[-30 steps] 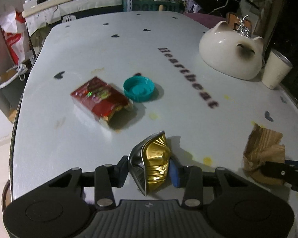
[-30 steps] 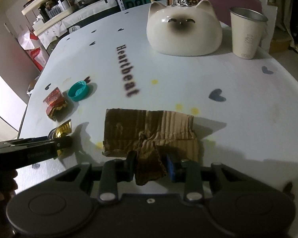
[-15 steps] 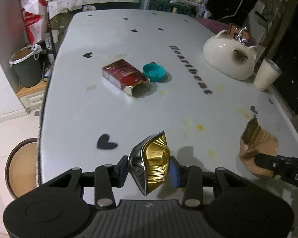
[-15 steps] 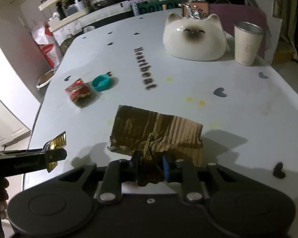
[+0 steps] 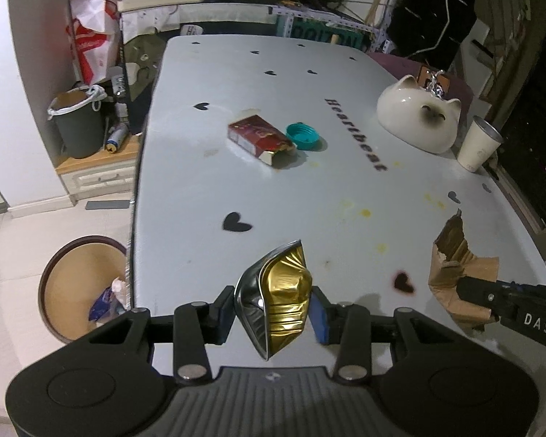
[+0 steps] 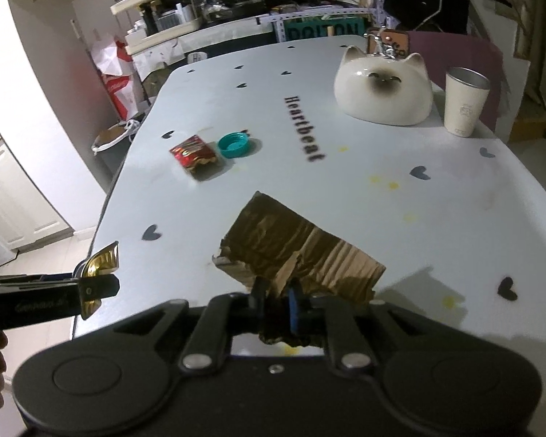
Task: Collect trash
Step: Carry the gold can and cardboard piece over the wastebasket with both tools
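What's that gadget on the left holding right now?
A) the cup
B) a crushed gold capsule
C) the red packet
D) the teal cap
B: the left gripper has its jaws shut on the crushed gold capsule, held above the table, while the teal cap, red packet and cup sit farther off on it.

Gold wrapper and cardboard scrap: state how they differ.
The gold wrapper is shiny crumpled foil; the cardboard scrap is dull brown, ribbed and torn. The wrapper sits in the left gripper; the scrap is in the right gripper, whose jaws are closing. The scrap looks larger. Both are held above the table.
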Motion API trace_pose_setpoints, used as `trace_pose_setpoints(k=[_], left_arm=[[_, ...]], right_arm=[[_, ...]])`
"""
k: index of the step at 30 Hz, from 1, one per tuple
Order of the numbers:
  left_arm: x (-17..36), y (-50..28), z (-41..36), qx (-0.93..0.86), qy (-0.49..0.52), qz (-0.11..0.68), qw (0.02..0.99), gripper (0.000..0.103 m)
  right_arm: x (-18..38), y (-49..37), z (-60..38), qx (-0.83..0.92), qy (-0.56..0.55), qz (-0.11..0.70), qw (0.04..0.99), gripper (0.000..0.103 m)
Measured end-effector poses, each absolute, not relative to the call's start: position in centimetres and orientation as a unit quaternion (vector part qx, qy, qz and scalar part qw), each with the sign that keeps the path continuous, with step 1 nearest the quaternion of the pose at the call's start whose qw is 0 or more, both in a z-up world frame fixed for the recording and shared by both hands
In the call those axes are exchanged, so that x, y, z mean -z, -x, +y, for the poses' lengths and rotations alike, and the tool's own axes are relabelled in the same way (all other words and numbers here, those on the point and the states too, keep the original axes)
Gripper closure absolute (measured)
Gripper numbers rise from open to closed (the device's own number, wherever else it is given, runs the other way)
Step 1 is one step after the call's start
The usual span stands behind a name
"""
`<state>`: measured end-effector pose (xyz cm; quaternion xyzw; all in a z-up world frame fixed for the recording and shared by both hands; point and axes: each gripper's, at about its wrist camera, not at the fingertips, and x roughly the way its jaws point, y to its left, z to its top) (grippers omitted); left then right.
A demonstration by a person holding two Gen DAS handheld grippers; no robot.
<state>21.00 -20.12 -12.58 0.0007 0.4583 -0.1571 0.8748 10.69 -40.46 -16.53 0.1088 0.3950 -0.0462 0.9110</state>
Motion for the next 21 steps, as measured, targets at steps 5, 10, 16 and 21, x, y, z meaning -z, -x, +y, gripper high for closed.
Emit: trace_pose_setpoints(k=[5, 10, 16, 21], left_arm=[[11.9, -19.9, -18.2, 0.148, 0.006, 0.451, 0.88, 0.06], [11.6, -19.7, -15.7, 0.136, 0.016, 0.445, 0.885, 0.06], [11.8, -20.9, -11.8, 0.122, 0.032, 0.444, 0.887, 0.06], [12.4, -22.8, -8.2, 0.111, 0.043, 0.449, 0.886, 0.06]], right_arm=[[16.0, -10.1, -38.4, 0.027, -0.106, 0.391, 0.914, 0.092], [15.6, -10.5, -35.9, 0.011, -0.099, 0.389, 0.916, 0.093], [15.6, -12.2, -32.2, 0.0, -0.084, 0.395, 0.915, 0.094], [15.7, -14.4, -28.9, -0.003, -0.073, 0.4, 0.914, 0.094]])
